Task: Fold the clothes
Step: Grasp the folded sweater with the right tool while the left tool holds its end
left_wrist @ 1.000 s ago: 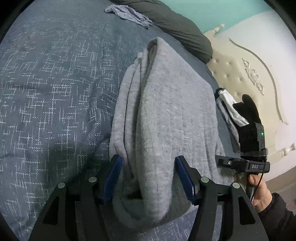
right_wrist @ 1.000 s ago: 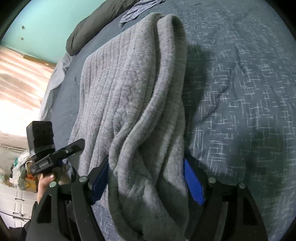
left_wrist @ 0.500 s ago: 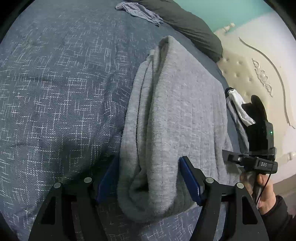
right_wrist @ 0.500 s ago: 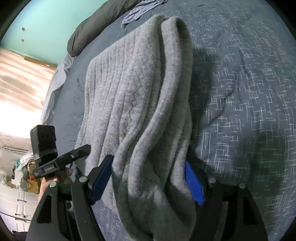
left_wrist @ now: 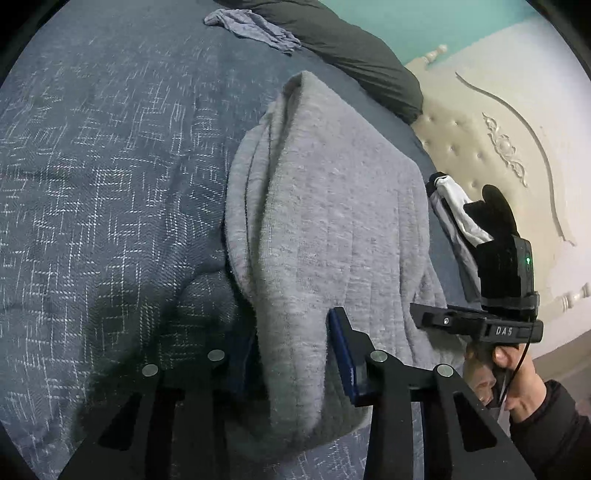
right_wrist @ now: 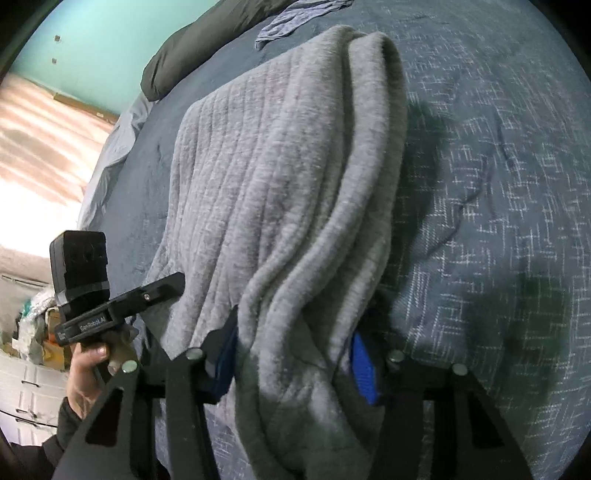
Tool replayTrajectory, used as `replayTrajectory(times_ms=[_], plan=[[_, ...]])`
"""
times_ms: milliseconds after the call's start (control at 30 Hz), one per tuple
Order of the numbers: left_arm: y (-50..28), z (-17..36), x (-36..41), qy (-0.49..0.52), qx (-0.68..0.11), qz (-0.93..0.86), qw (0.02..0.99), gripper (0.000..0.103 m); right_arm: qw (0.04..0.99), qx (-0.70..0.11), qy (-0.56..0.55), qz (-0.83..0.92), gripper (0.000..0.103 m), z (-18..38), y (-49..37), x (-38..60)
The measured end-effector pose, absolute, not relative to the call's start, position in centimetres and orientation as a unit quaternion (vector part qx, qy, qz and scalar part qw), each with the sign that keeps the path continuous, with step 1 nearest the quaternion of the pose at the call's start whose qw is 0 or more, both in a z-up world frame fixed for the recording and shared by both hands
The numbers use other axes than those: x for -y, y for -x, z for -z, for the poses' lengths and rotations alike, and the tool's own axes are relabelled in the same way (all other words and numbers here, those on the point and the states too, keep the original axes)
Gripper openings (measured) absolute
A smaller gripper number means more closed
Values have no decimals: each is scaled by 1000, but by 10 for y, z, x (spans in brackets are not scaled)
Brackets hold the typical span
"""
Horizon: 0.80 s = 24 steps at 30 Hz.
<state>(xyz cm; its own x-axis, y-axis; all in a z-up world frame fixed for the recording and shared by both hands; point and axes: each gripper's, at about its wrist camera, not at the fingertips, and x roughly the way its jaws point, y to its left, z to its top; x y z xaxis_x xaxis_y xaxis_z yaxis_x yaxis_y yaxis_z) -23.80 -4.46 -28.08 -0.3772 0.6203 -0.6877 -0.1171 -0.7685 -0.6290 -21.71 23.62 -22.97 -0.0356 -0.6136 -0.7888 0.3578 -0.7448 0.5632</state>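
Note:
A folded grey knit garment (left_wrist: pixel 325 206) lies lengthwise on the dark blue bedspread (left_wrist: pixel 92 166). Its near end is gathered into a thick roll. My left gripper (left_wrist: pixel 291 325) is closing, and its blue pads squeeze one near corner of that roll. In the right wrist view the same grey garment (right_wrist: pixel 280 166) runs away from me. My right gripper (right_wrist: pixel 295 328) is closing too, with the other bunched corner pinched between its blue pads. Each view shows the other device's black housing (left_wrist: pixel 502 266) (right_wrist: pixel 79 269) beside the garment, held by a hand (left_wrist: pixel 517 380).
A dark pillow (left_wrist: pixel 351 40) and a crumpled blue-grey cloth (left_wrist: pixel 255 29) lie at the far end of the bed. A black and white garment (left_wrist: pixel 454 210) sits by the cream tufted headboard (left_wrist: pixel 498 140). White drawers (right_wrist: pixel 22 384) stand beyond the bed's edge.
Both pairs of jaws have narrowed onto the near end of the grey garment, bunching it tighter. The hands have stayed about where they were.

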Motion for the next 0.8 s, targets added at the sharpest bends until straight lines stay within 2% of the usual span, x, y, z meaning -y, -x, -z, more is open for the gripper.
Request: replayTrajectory(times_ms=[33, 67, 100, 133, 233, 367, 433, 500, 567, 700, 800], plan=[[239, 282, 46, 508, 248, -791, 232, 54, 341, 111, -606, 710, 55, 232, 218, -238], [242, 285, 48, 511, 249, -790, 230, 58, 336, 109, -606, 712, 58, 233, 219, -239], [243, 286, 49, 512, 250, -789, 229, 61, 332, 106, -606, 715, 66, 234, 220, -240], [241, 288, 48, 512, 251, -789, 229, 62, 330, 106, -606, 716, 69, 235, 220, -239], [240, 293, 45, 509, 262, -784, 238, 62, 331, 110, -604, 717, 71, 241, 222, -234], [243, 297, 43, 506, 269, -781, 248, 59, 339, 112, -606, 711, 68, 245, 227, -233], [244, 298, 45, 506, 276, -777, 254, 50, 347, 113, -604, 709, 53, 243, 228, -234], [245, 296, 43, 505, 277, -777, 256, 50, 354, 117, -602, 706, 49, 243, 229, -237], [246, 296, 42, 504, 276, -777, 255, 50, 357, 125, -601, 704, 49, 245, 230, -240], [247, 299, 43, 506, 289, -771, 258, 53, 354, 146, -605, 698, 61, 256, 236, -241], [248, 297, 36, 506, 270, -778, 259, 53, 356, 145, -600, 702, 59, 260, 235, -241]])
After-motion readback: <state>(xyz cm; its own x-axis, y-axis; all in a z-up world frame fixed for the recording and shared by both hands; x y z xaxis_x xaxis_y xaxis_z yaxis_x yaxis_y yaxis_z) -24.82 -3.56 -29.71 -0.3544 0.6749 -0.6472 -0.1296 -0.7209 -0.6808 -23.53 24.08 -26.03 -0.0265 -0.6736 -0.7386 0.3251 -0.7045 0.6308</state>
